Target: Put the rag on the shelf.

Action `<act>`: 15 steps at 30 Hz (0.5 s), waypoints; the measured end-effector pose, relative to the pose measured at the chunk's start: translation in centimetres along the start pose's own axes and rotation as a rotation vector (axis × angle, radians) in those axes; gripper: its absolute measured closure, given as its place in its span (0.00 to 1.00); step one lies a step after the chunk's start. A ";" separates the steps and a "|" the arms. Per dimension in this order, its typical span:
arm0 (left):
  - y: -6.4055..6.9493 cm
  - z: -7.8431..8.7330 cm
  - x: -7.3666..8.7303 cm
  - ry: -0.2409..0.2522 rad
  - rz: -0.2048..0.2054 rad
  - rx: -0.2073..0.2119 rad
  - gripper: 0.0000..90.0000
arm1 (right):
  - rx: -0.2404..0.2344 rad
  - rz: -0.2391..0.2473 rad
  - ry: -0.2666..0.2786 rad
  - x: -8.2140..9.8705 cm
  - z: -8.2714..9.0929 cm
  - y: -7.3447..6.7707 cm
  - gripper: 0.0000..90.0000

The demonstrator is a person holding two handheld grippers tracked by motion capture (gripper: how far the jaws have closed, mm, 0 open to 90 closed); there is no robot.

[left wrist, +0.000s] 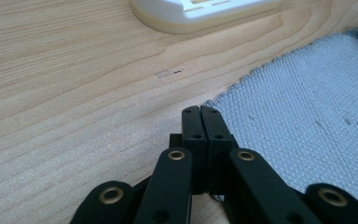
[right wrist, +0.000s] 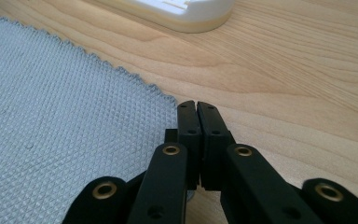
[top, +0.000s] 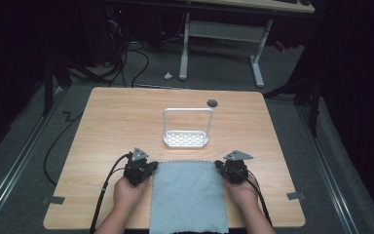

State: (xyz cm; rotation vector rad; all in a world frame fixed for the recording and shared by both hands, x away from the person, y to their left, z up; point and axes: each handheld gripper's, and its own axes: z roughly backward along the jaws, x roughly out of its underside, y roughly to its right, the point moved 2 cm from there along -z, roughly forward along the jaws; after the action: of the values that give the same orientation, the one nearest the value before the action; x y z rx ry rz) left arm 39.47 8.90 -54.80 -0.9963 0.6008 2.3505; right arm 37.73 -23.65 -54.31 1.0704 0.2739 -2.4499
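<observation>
Grey cloth (top: pixel 187 195) spread flat on the near half of the wooden tabletop (top: pixel 117 122), its near edge hanging over the front rim. White rack (top: pixel 186 127) with an upright wire frame just beyond the cloth's far edge, apart from it. Small dark disc (top: pixel 212 103) farther back, near the rack's right post.

Left gripper (top: pixel 151 167) at the cloth's far left corner, held in a hand (top: pixel 126 191) from below. In the left gripper view, fingers (left wrist: pixel 193 122) pressed together with no gap, tips right at the corner of the cloth (left wrist: pixel 307 116); whether any fabric is pinched between them cannot be told.

Right gripper (top: pixel 220 165) at the far right corner, held in the other hand (top: pixel 246 189). In the right gripper view, fingers (right wrist: pixel 207 122) likewise closed tight, tips at the cloth's (right wrist: pixel 65 130) scalloped corner; a grip on the weave cannot be confirmed. Rack base (right wrist: pixel 186 11) visible ahead.
</observation>
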 end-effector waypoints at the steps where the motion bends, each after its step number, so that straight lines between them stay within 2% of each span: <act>1: 0.0 0.0 0.0 0.000 -0.002 -0.002 0.99 | 0.000 0.000 0.000 0.0 0.0 0.0 1.00; 4: 0.1 0.1 0.0 0.008 -0.010 0.000 0.99 | 0.004 0.020 0.014 0.1 0.1 -0.3 1.00; 5: 0.1 0.2 0.1 0.015 -0.014 0.005 0.99 | 0.010 0.031 0.038 0.0 0.4 -0.6 1.00; 12: 0.3 0.8 0.3 0.072 -0.036 0.018 1.00 | 0.025 0.038 0.080 0.0 1.3 -1.0 1.00; 15: 0.6 0.9 0.4 0.084 -0.059 0.012 1.00 | 0.025 0.033 0.087 0.2 1.7 -1.1 1.00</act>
State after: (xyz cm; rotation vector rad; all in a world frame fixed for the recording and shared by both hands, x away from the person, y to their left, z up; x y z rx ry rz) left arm 38.41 9.10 -54.39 -1.0966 0.6084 2.2598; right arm 36.03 -23.36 -53.33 1.1851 0.2518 -2.3872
